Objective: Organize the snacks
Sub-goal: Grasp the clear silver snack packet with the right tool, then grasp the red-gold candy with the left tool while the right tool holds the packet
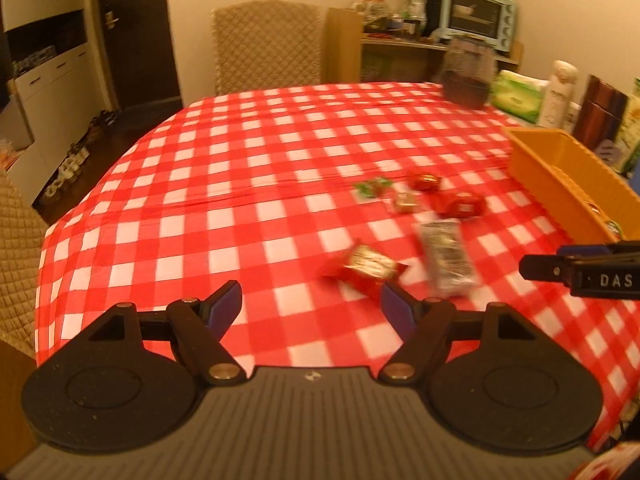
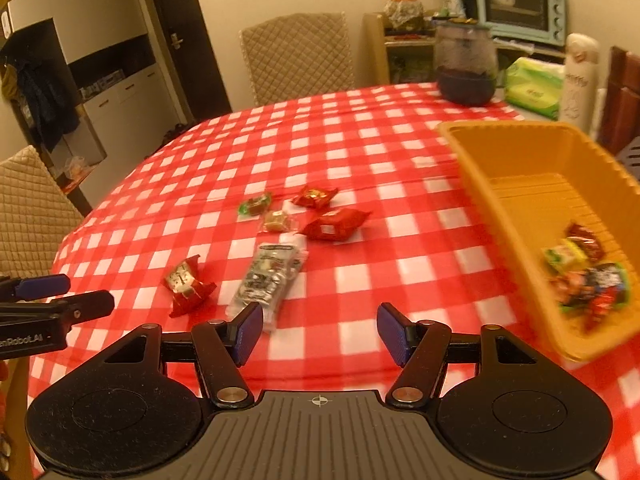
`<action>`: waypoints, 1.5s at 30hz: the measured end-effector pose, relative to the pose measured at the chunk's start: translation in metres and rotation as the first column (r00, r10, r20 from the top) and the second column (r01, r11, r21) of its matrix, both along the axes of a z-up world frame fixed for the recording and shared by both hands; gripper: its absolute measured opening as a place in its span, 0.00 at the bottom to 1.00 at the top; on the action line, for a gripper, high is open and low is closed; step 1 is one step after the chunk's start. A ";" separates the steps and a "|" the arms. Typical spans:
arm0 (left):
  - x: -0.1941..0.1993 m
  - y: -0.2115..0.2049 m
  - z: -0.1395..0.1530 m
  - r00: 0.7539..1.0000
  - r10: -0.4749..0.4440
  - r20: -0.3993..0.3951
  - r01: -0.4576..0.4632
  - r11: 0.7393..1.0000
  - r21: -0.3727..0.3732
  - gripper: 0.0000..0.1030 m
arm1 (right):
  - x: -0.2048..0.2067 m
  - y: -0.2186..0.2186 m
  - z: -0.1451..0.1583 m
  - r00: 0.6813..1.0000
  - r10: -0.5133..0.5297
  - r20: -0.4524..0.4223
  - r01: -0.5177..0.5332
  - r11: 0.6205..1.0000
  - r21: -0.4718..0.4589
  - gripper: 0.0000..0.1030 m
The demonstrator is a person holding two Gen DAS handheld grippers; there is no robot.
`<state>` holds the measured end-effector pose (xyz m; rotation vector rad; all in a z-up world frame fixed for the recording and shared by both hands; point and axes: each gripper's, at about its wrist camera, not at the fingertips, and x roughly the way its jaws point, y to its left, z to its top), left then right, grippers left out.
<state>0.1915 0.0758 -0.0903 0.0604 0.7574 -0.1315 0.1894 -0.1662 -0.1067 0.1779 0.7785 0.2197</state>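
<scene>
With both the left tongs (image 1: 312, 310) and right tongs (image 2: 320, 334) spread wide and empty above the bench (image 2: 360, 140), I judged the nearby silver packet (image 2: 268, 278) best straddled squarely, then carried to the orange basket (image 2: 520, 148).

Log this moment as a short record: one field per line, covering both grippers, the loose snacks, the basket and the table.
left gripper: open, empty, above the tablecloth
right gripper: open, empty, near the silver packet
loose snacks: six on the cloth, including red packet, silver packet, green candy
orange basket: at the table's right side, several wrapped snacks inside
table: red checked tablecloth
far edge: dark jar, green tissue pack
</scene>
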 end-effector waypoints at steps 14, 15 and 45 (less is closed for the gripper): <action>0.029 0.031 -0.022 0.993 0.109 -0.041 -0.112 0.991 -0.075 0.72 | 0.062 0.045 -0.029 0.998 0.040 -0.041 -0.040 0.999 0.010 0.58; 0.029 0.032 -0.023 0.993 0.110 -0.045 -0.114 0.991 -0.076 0.72 | 0.064 0.046 -0.032 0.998 0.040 -0.048 -0.040 0.999 0.003 0.53; 0.066 -0.034 -0.042 0.989 0.002 -0.151 -0.045 0.960 -0.277 0.69 | 0.035 0.015 -0.037 0.988 0.129 -0.080 -0.132 0.991 -0.032 0.36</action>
